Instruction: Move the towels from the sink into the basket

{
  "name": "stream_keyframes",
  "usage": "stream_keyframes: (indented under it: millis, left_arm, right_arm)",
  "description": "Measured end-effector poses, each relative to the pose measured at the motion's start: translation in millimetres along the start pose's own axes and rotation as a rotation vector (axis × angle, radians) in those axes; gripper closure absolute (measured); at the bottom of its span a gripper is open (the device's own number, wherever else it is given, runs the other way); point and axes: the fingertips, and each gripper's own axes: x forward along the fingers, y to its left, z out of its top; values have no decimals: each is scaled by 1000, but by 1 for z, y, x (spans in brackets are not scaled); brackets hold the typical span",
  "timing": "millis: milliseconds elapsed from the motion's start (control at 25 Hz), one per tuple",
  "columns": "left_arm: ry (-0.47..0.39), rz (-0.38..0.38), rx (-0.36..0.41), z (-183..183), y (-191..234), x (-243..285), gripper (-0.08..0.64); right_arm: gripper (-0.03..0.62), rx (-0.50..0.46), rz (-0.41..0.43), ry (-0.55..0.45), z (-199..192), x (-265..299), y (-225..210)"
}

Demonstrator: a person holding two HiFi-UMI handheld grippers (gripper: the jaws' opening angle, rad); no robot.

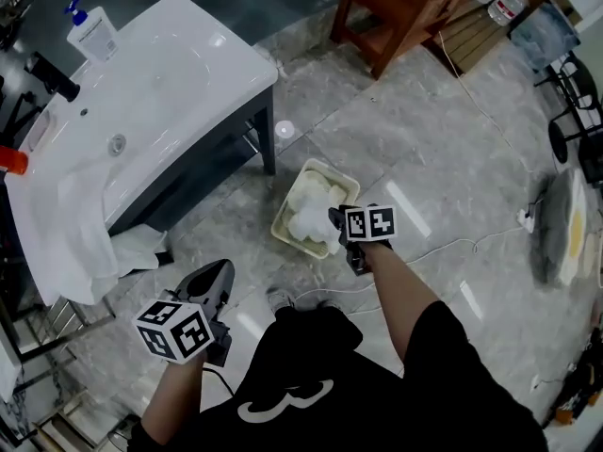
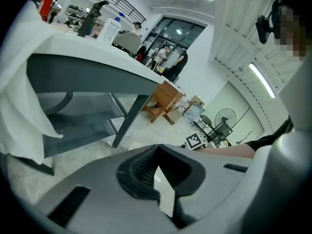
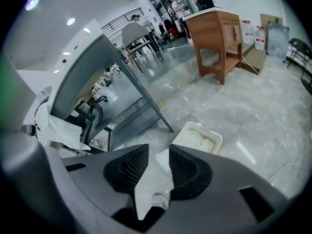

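— White cloth between your pads there?

— Yes. A towel fold [image 3: 162,160] sits in the narrow gap of my right gripper [image 3: 159,147]. It lies against one pad while the other stands clear of it, so nothing is pinched. My left gripper [image 2: 157,146] has its tips together and nothing between them.

— And the basket?

— The cream basket [image 1: 285,203] stands on the floor [image 1: 424,158] right under my right gripper, filled with heaped towels [image 1: 316,196]. That gripper hides the basket's near corner.

— What about the sink?

— A draped towel [image 1: 75,243] hangs over the front rim of the white sink [image 1: 188,73] and down its outside. Below it lies a crumpled white cloth [image 1: 141,245], partly tucked behind the dark stand [image 1: 236,125]. The sink's left end is cut off by the edge of the head view. There is a red thing [image 1: 9,161] there that I cannot make out.
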Motion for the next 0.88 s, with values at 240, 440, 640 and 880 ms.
stream_keyframes:
  millis: [240,440,640,880]
  left_arm:
    - [-32,23,-49,-13,11,-9,555]
    - [-65,50,-82,-14,17,-25,555]
    - [-118,49,-75,8,4,-49,555]
    - [-205,87,-55,36,-5,-108,555]
  right_arm:
    - [345,-42,12,53,-26,5,6]
    - [334,-97,64,91,-26,4,34]
    - [334,-234,126,108,-16,-20,87]
    - [334,-437,259,17,27,-68,190]
